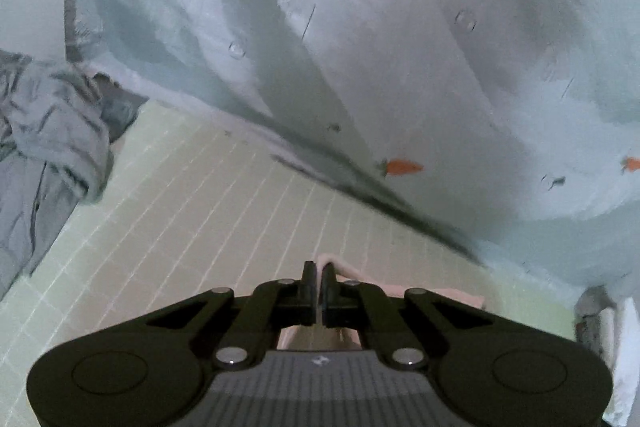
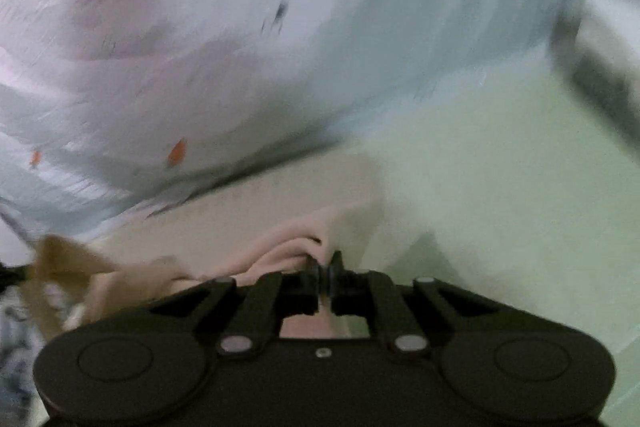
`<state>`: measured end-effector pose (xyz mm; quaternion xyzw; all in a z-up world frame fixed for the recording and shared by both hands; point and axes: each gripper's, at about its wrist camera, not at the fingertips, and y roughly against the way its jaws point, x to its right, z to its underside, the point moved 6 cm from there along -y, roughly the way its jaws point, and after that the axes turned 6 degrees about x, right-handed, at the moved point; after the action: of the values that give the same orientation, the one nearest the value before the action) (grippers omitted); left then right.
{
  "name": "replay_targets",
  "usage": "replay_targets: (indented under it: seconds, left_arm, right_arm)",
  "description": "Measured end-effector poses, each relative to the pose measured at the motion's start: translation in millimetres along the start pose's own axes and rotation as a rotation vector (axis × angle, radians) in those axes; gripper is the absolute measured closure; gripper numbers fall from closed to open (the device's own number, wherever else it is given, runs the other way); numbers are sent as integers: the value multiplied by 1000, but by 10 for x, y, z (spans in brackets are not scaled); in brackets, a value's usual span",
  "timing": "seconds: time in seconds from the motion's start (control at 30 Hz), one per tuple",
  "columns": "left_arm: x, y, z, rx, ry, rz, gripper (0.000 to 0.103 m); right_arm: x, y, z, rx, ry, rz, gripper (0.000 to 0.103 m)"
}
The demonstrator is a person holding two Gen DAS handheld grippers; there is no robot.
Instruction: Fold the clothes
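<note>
Surface: pale green mat [image 1: 208,211] with a white grid is lying under everything in the left wrist view; in the right wrist view the same green surface [image 2: 500,187] is showing blurred, with no grid readable.
Far left: grey crumpled garment [image 1: 48,131] is sitting bunched on the mat's left edge.
Hanging cloth: light blue fabric with orange carrot prints [image 1: 400,47] is draping across the upper part of the left wrist view, its lower hem running diagonally down to the right; in the right wrist view it [image 2: 200,47] is filling the upper left, smeared by motion.
Left gripper [image 1: 319,273]: fingers are pressing together on the edge of a pink garment [image 1: 440,295], which is trailing off to the right just behind the linkage.
Right gripper [image 2: 325,263]: fingers are closing on a bunched fold of the pink garment [image 2: 280,251], which is spreading leftward over a beige panel [image 2: 280,199].
Lower left, right wrist view: tan shape [image 2: 60,267] is too blurred to identify.
</note>
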<state>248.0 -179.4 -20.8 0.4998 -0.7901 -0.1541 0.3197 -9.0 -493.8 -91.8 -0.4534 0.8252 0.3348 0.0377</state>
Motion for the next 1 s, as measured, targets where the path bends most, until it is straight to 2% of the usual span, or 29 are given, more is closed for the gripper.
replay_targets:
  seconds: [0.07,0.17,0.23,0.3,0.33,0.37,0.4,0.5,0.6,0.7,0.8,0.87,0.93,0.97,1.0]
  left_arm:
    - [42,38,-138,53,-32,4,101]
    - [56,-38,-306,114,-50,-35,100]
    - [-25,-201,-342,125,-24,-100,92]
    - [-100,-363,-257,97,-29,-186,88]
    - [-127,-414,-201,83,-33,-218,86]
    - [-145,-437,-116,62,-26,-209,75]
    - [-161,-453,-25,41,-16,-189,65]
    - [-120,-494,353,-63,-4,-112,57]
    - [7,-559,792,-186,-80,-79,47]
    - [161,-582,1203,-304,-137,-50,46]
    - [302,-580,1436,-383,-156,-9,45]
    - [390,-541,1488,-394,-195,8,42]
    - [462,-486,1501,-388,-229,13,40]
    - [485,-458,1505,-382,-239,15,39]
    - [508,-440,1513,-376,-243,18,39]
  right_arm:
    - [19,-29,-126,32,18,20,98]
    - [48,-72,-315,79,45,51,97]
    - [67,-99,-442,111,63,71,87]
    - [85,-126,-568,142,81,91,53]
    - [94,-139,-632,158,91,101,48]
    - [103,-152,-695,174,100,111,48]
    - [132,-181,-622,150,86,120,47]
    - [235,-281,-272,42,23,143,43]
    - [334,-373,77,-66,-39,166,43]
    - [427,-458,426,-174,-102,189,43]
    - [372,-580,624,-242,-132,166,43]
    - [291,-646,648,-260,-110,138,44]
    - [263,-678,681,-286,-91,121,58]
    - [267,-669,679,-290,-84,105,80]
    - [273,-658,669,-291,-77,86,97]
